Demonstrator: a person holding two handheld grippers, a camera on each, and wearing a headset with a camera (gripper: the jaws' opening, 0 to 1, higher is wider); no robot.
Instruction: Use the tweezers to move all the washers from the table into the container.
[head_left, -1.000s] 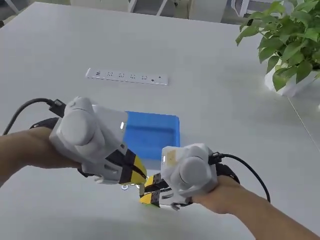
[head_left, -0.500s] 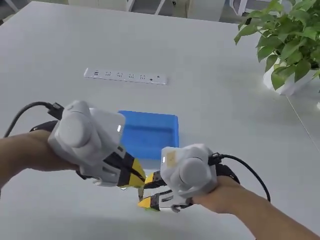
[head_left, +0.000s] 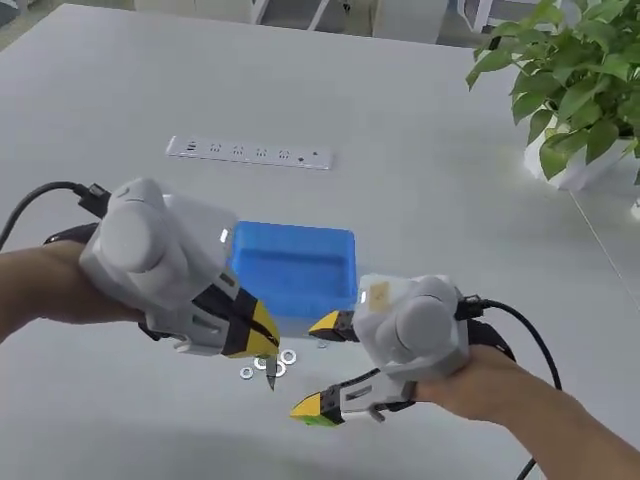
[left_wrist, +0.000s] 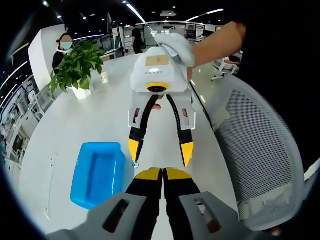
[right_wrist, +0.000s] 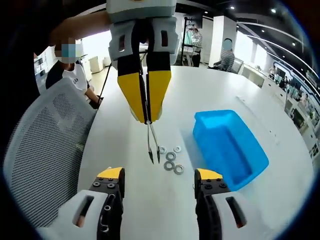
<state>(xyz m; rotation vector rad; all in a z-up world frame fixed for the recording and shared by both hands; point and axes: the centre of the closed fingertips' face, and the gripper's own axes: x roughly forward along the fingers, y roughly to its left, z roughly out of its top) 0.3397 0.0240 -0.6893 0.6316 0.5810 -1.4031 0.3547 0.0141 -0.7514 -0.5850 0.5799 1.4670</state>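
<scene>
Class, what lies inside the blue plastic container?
The blue plastic container looks bare inside in the right gripper view. In the head view, the left hand-held gripper covers one corner.

Open-plan office — long white table (head_left: 420, 150), mesh chair (left_wrist: 255, 150), potted plant (head_left: 575, 90), power strip (head_left: 250, 153).

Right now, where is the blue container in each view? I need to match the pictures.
Head view: the blue container sits at centre, just beyond the left gripper.
Left gripper view: the container is lower left, left of the shut jaws.
Right gripper view: the container is right of centre, right of the washers.
Shared landmark: the left gripper, shut on the tweezers.
</scene>
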